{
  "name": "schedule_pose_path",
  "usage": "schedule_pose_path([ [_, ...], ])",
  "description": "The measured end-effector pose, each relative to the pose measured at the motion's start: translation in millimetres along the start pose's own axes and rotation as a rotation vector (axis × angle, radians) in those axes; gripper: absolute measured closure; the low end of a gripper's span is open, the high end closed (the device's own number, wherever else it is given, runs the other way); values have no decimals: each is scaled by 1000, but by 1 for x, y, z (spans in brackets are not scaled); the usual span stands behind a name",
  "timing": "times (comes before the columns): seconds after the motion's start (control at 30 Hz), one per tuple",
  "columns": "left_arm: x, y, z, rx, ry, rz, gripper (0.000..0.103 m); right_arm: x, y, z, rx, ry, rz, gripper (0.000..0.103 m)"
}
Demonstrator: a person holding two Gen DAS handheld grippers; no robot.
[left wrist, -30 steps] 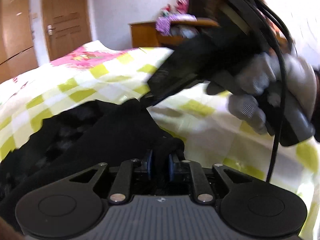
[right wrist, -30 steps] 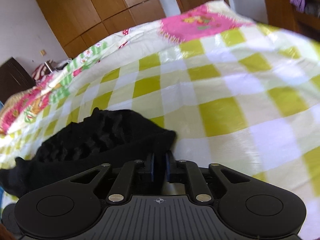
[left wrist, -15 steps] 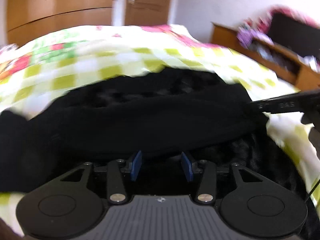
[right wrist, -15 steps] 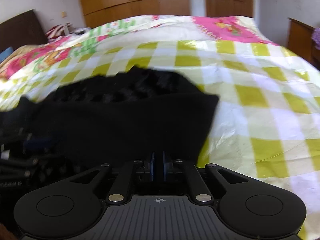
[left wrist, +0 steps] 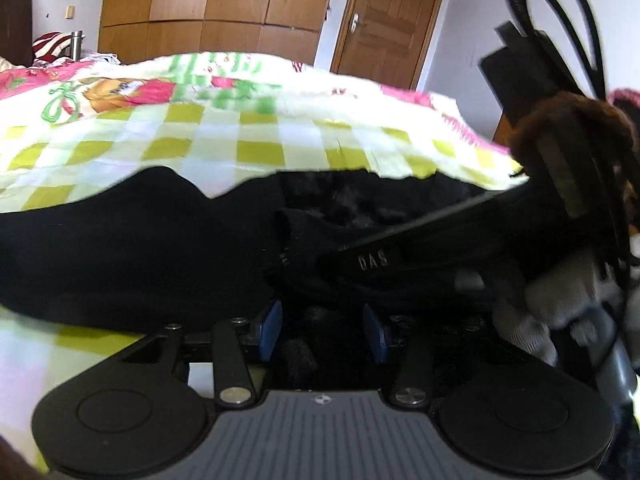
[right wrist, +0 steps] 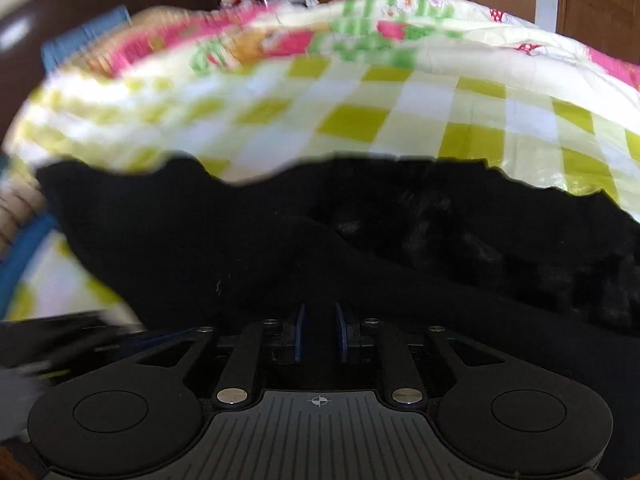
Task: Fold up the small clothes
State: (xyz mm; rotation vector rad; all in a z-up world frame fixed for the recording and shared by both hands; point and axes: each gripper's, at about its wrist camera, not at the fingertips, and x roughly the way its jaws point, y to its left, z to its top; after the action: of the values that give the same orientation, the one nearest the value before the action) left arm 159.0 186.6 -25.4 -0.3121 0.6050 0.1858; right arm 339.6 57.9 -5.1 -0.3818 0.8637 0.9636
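Left gripper (left wrist: pixel 322 330): blue pads spread, no cloth pinched; a second ago they clamped the black garment (left wrist: pixel 132 248). Right gripper (right wrist: pixel 319 334): pads narrow, black fabric between them, apparently still gripped. Garment lies flat on the checked bedspread (left wrist: pixel 224 140), wardrobe (left wrist: pixel 208 8) beyond. Judgement: one side released, fold laid down; right release pending.

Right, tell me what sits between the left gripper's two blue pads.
In the left wrist view, the open left gripper has only black garment between its pads, not pinched.
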Motion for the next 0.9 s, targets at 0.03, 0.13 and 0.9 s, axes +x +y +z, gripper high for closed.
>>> schedule_pose_path([
  [0.03, -7, 4, 0, -16, -17, 3, 44, -3, 8, 4, -34, -7, -22, 84],
  [0.13, -31, 20, -2, -70, -51, 36, 44, -27, 37, 18, -104, -68, -26, 83],
  [0.9, -58, 139, -25, -478, -187, 129, 42, 60, 336, 120, -655, -73, 333, 77],
])
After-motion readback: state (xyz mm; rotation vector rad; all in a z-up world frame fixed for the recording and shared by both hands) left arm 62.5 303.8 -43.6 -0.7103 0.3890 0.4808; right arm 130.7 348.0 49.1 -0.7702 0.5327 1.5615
